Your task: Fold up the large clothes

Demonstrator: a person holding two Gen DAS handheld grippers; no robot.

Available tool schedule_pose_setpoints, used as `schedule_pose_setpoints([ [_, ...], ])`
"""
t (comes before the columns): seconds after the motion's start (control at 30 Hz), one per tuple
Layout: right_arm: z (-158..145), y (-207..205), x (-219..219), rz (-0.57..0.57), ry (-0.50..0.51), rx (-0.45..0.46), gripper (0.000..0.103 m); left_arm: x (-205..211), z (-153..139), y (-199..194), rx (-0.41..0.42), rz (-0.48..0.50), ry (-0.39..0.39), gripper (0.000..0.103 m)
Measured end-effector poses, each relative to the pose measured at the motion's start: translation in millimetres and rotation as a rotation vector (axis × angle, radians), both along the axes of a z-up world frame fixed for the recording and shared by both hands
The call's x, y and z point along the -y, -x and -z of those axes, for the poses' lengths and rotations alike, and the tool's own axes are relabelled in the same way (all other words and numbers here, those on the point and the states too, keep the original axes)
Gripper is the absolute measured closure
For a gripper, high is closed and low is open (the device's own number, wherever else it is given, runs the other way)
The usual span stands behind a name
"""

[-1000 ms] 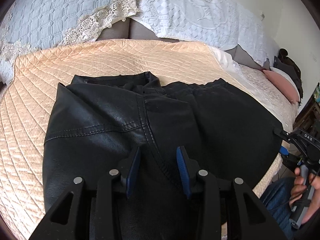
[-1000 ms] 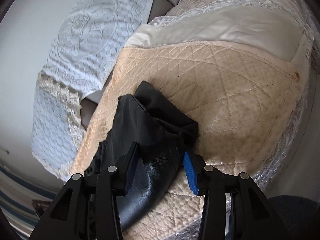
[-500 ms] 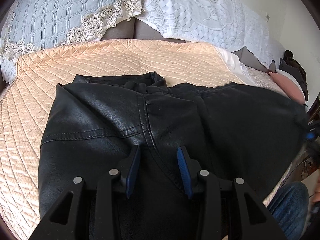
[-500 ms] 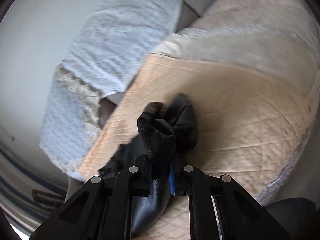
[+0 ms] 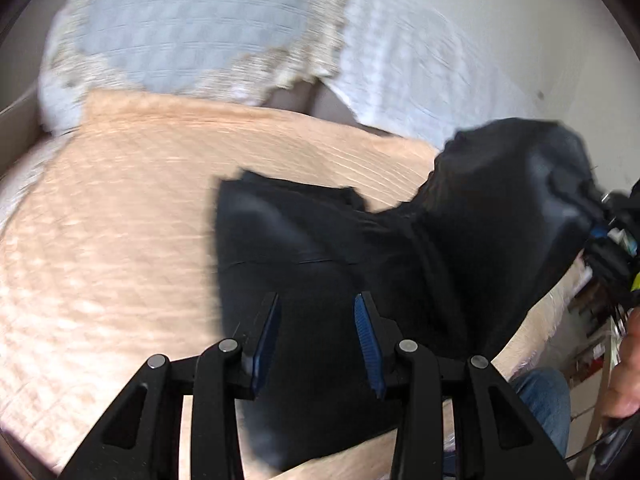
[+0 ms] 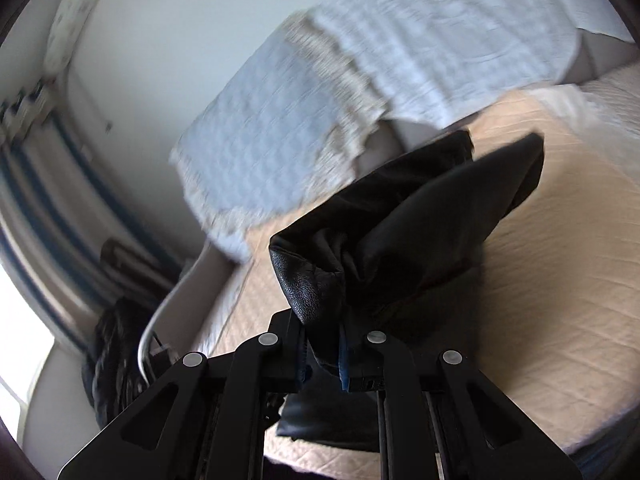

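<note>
A black leather garment point(image 5: 328, 264) lies on the peach quilted bedspread point(image 5: 120, 220). My left gripper point(image 5: 316, 320) is open and empty, its blue pads just above the garment's near part. My right gripper point(image 6: 323, 350) is shut on a bunched end of the garment point(image 6: 400, 224) and holds it lifted off the bed. That lifted end also shows in the left wrist view point(image 5: 520, 184), at the right, with the right gripper point(image 5: 612, 240) beside it. The views are blurred by motion.
White lace pillows point(image 5: 200, 32) stand against the wall behind the bedspread. The bed's near edge runs along the bottom right point(image 6: 560, 432). A dark bag point(image 6: 116, 356) sits on the floor at left. The person's jeans-clad leg point(image 5: 548, 396) is at the bed's right edge.
My right gripper closed on the garment's end, then lifted it up and across the bed. The left gripper stayed open and shifted so the garment lies further right in its view.
</note>
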State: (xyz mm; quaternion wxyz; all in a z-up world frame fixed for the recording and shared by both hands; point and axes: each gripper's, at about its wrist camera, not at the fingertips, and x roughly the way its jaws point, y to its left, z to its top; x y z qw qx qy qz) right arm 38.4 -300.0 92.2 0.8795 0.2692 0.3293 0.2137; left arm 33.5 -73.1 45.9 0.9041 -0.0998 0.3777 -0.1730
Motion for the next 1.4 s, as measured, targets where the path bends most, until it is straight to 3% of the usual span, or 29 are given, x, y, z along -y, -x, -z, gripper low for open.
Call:
schedule_pose_setpoints([
  [0.1, 30, -13, -48, -0.111, 0.023, -0.069, 0.091, -44, 3, 15, -0.005, -0.092, -0.002, 0.063],
  [0.2, 80, -24, -91, -0.205, 0.087, -0.19, 0.091, -82, 9, 28, -0.028, -0.172, 0.013, 0.063],
  [0.27, 97, -20, -103, -0.226, 0.136, -0.195, 0.091, -100, 14, 35, -0.038, -0.208, 0.017, 0.063],
  [0.43, 88, -16, -105, -0.228, 0.178, -0.171, 0.087, -112, 19, 41, -0.049, -0.211, 0.046, 0.063],
  [0.53, 79, -6, -108, -0.251, 0.206, -0.153, 0.079, -99, 9, 32, -0.027, -0.163, 0.067, 0.063],
  [0.6, 73, 2, -105, -0.278, 0.18, -0.138, 0.065, -88, -1, 29, -0.004, -0.121, 0.077, 0.062],
  [0.73, 51, 19, -84, -0.303, 0.087, -0.07, 0.06, -65, -23, 22, 0.043, -0.032, 0.109, 0.053],
  [0.8, 42, 24, -67, -0.251, 0.087, -0.034, 0.06, -51, -28, 17, 0.058, 0.023, 0.122, 0.045],
  [0.9, 43, 22, -41, -0.15, 0.11, -0.039, 0.06, -28, -20, 3, 0.023, 0.094, 0.136, 0.043],
  [0.97, 48, 19, -28, -0.095, 0.119, -0.061, 0.06, -16, -9, -4, -0.016, 0.117, 0.128, 0.05],
  [1.0, 51, 17, -23, -0.071, 0.118, -0.07, 0.06, -11, -4, -3, -0.02, 0.125, 0.12, 0.062],
  [1.03, 54, 16, -19, -0.053, 0.115, -0.08, 0.06, -6, 2, 0, -0.029, 0.126, 0.104, 0.087],
  [1.07, 57, 16, -13, -0.043, 0.107, -0.09, 0.06, -3, 8, 3, -0.045, 0.126, 0.09, 0.091],
  [1.13, 64, 16, -5, -0.035, 0.099, -0.105, 0.06, -5, 24, 13, -0.068, 0.106, 0.073, 0.093],
  [1.27, 72, 16, -9, -0.052, 0.102, -0.117, 0.06, -23, 38, 28, -0.101, 0.054, 0.16, 0.093],
  [1.4, 86, 13, -23, -0.078, 0.197, -0.114, 0.061, -22, 38, 28, -0.112, 0.041, 0.159, 0.093],
])
